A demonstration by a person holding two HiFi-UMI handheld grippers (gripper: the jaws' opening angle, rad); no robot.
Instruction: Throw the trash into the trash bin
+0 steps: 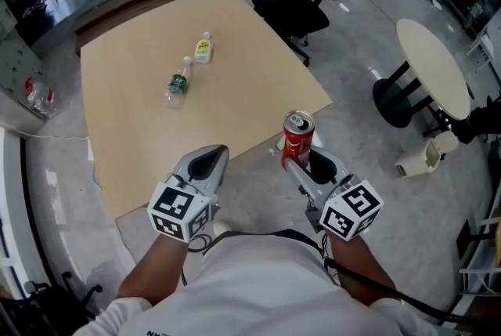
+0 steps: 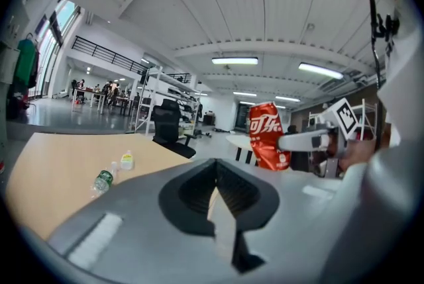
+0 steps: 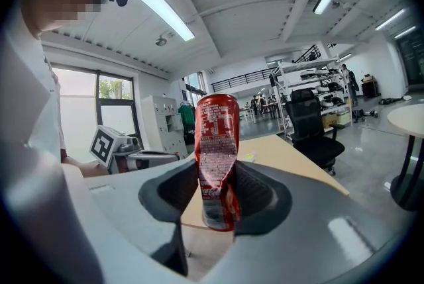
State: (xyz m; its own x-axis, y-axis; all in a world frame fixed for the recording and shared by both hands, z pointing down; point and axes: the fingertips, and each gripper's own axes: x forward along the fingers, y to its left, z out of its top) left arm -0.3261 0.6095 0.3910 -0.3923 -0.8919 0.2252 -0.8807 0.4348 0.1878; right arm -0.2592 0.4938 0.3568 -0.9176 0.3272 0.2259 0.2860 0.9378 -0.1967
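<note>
Right gripper point(image 3: 215, 206): clamped on the dented red can point(image 1: 297, 140), held just off the near edge of the table point(image 1: 250, 99). Left gripper point(image 2: 215, 191): jaws together, empty.

Status: can in hand, not yet binned. Green-label bottle point(image 1: 178, 84) and yellow-label bottle point(image 1: 203, 48) lie on the table. No bin in view.

Can long axis: upright, opening upward.

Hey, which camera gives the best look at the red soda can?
The right gripper view: the red can stands large and central, dented, clamped between the jaws. The head view shows the can mostly from above, lid up; the left gripper view shows it smaller, side-on.
</note>
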